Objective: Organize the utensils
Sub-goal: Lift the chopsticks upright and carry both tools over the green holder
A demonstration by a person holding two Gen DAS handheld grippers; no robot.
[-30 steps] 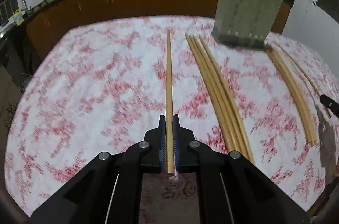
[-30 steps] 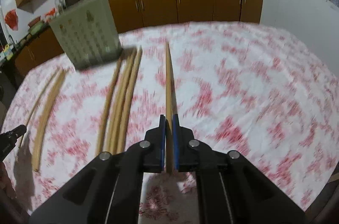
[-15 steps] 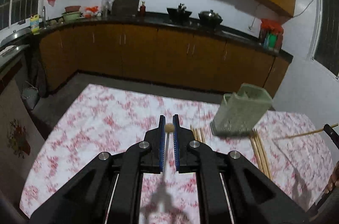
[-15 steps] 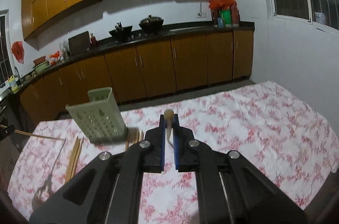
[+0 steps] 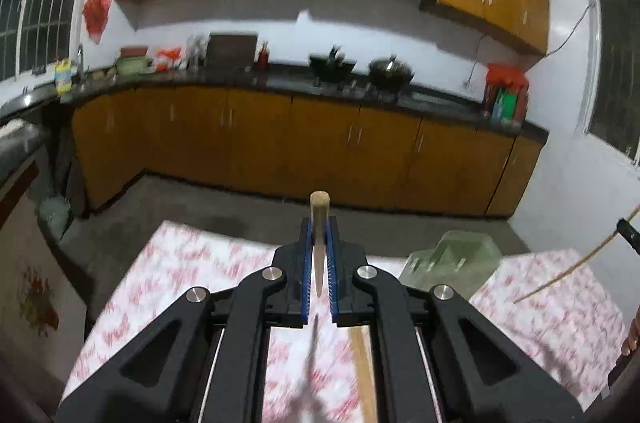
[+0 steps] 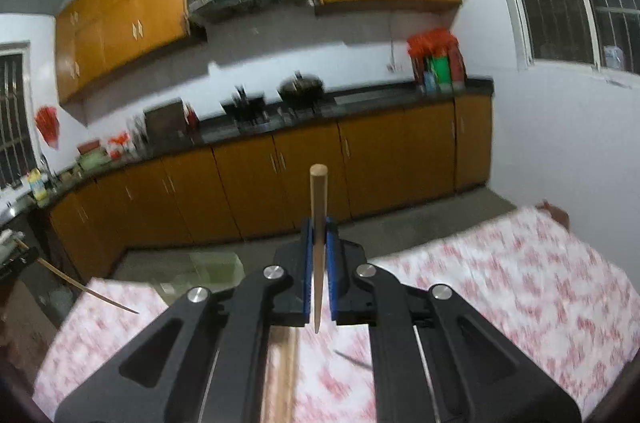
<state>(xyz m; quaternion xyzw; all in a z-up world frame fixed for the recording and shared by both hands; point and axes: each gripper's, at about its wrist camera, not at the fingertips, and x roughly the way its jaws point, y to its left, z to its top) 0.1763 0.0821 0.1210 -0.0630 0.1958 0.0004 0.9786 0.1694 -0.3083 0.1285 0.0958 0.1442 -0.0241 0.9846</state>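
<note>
My left gripper (image 5: 319,235) is shut on a wooden chopstick (image 5: 319,219) that points up and away, held high above the table. My right gripper (image 6: 319,235) is shut on another wooden chopstick (image 6: 318,207), also tilted upward. The pale green perforated utensil holder (image 5: 452,263) stands on the table right of the left gripper; in the right wrist view the holder (image 6: 212,269) is left of my fingers. The right gripper with its chopstick shows at the left view's right edge (image 5: 576,267); the left one shows at the right view's left edge (image 6: 80,287).
The table has a red-and-white floral cloth (image 5: 192,263) (image 6: 520,275). Loose chopsticks lie on it below my grippers (image 5: 362,375) (image 6: 280,375). Orange kitchen cabinets (image 5: 280,139) and a dark counter with pots stand beyond the table's far edge.
Both grippers have lifted their chopsticks off the table and tilted upward. The view has swung from the tabletop to the kitchen wall, and the holder now sits low in both views.
</note>
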